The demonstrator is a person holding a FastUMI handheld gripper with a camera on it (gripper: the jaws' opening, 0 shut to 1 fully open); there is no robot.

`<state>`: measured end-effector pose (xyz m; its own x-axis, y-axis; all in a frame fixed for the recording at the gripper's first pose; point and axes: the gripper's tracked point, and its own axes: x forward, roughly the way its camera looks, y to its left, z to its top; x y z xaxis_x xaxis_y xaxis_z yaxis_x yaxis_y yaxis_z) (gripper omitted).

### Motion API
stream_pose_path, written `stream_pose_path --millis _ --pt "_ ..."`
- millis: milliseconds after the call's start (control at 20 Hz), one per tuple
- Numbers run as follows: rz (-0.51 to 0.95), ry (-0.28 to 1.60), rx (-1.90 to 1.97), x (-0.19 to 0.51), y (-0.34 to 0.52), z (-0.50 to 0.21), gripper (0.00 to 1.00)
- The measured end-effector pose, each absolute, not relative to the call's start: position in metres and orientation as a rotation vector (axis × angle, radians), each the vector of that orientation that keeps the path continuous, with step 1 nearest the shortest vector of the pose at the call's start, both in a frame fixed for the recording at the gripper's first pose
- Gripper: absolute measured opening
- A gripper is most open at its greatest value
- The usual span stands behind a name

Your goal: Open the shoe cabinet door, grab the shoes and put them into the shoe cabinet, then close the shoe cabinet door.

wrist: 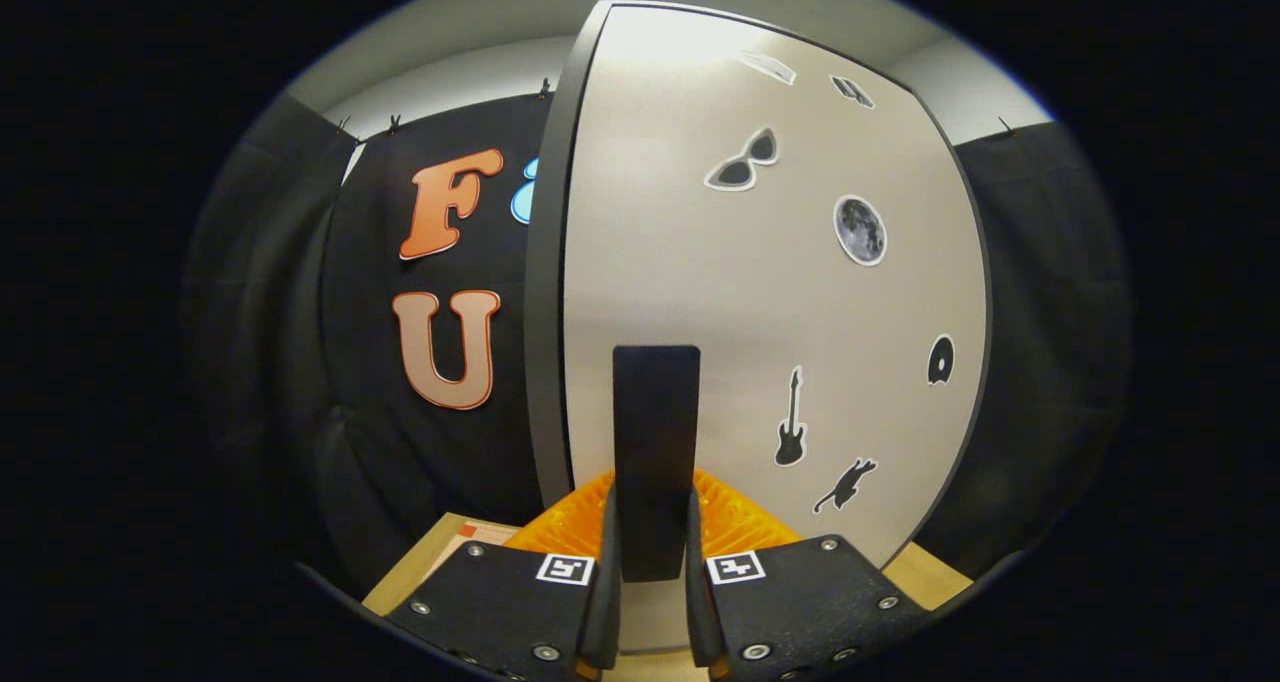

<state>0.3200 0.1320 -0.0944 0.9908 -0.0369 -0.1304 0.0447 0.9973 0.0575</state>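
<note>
Between the gripper (pixel 652 562) fingers stands the dark upright door handle (pixel 655 442), both fingers pressed against its sides; beyond them the pale shoe cabinet door (pixel 700 292) carries sunglasses, moon, guitar and cat stickers; a wooden tabletop (pixel 420 572) lies below.

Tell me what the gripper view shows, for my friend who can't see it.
The tongs are closed on the flat black handle of a pale grey cabinet door. The door carries stickers of sunglasses, a moon, a guitar and a cat.
</note>
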Motion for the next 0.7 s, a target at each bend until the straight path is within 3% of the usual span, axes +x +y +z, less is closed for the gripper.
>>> stream_pose_path --millis 100,700 --pt "-0.005 0.135 0.073 0.317 0.130 -0.094 0.22" --pt "-0.003 0.122 0.078 0.248 0.101 -0.083 0.16"
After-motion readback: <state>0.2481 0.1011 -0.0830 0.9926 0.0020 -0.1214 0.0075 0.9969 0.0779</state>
